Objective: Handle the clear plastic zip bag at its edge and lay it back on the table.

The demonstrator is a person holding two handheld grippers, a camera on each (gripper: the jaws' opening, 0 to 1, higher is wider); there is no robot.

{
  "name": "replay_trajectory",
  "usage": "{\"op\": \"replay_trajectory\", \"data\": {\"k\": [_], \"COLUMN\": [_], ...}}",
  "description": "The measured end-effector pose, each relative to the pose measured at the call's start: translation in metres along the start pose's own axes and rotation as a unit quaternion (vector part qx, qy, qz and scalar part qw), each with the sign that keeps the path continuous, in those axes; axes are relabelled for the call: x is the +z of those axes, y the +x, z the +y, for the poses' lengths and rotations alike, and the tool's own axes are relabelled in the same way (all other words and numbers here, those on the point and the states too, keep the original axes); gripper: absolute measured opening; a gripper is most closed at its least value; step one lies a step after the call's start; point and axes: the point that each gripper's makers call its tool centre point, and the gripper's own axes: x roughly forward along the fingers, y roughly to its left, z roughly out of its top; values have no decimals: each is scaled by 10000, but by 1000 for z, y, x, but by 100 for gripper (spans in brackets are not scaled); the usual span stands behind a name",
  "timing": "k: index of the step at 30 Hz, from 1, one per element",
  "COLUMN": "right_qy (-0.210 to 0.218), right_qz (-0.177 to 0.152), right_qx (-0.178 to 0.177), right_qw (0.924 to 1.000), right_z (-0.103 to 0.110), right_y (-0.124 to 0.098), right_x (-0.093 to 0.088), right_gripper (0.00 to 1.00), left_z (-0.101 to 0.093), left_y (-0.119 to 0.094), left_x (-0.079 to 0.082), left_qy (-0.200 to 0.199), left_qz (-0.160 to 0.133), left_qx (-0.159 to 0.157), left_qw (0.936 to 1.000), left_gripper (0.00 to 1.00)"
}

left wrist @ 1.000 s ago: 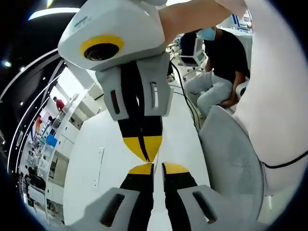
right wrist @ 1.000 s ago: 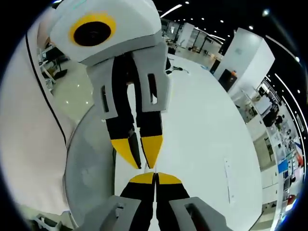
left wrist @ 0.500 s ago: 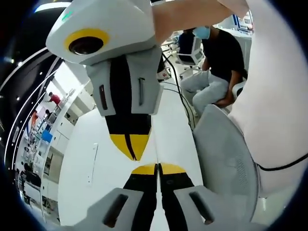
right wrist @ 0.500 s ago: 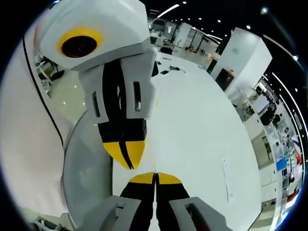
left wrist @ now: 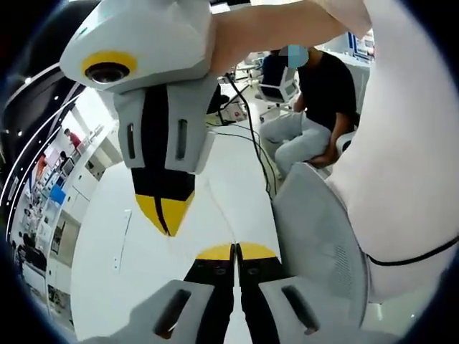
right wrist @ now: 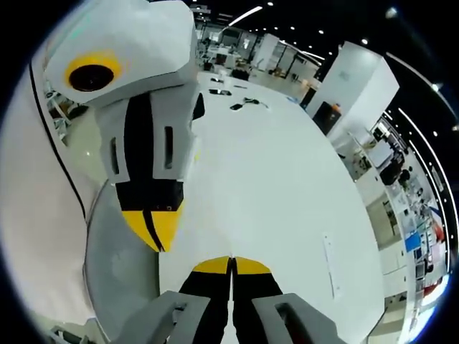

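With the left gripper (left wrist: 234,251) and right gripper (right wrist: 231,264) both pinched tip to tip above the table (right wrist: 287,186), and the clear plastic zip bag seemingly just a faint line (left wrist: 217,213) between them, we should lower evenly, keeping its edge taut.

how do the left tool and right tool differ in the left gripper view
The left tool rises from the view's bottom; the right tool points down from the top. The right tool's tips sit aside from the left tool's, apart. Both are shut, yellow-tipped.
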Motion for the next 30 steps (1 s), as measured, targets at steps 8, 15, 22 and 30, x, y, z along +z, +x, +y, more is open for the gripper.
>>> {"op": "replay_trajectory", "data": {"k": [8,15,22,30], "right_qy": [200,332,402,466], "right_qz": [-28,-66,-142,-184], "right_qx": [-224,-408,-585,-704], "right_qw": [9995,9986,9974,9963], "right_z": [-10,-18,-26,-32], "right_y": [-2,-4,-7,-9], "right_x": [-2,-3,-2,-2], "right_gripper": [0,0,0,0], "left_z": [-10,-14,-18,-19], "left_y": [3,3,3,3], "left_x": [0,1,2,3], "left_qy": [-51,-50,-5,22], "left_qz": [13,-2,-33,-42], "left_qx": [-147,-188,-211,-209], "left_qw": [9999,9998,9998,9998], "left_gripper": [0,0,0,0]}}
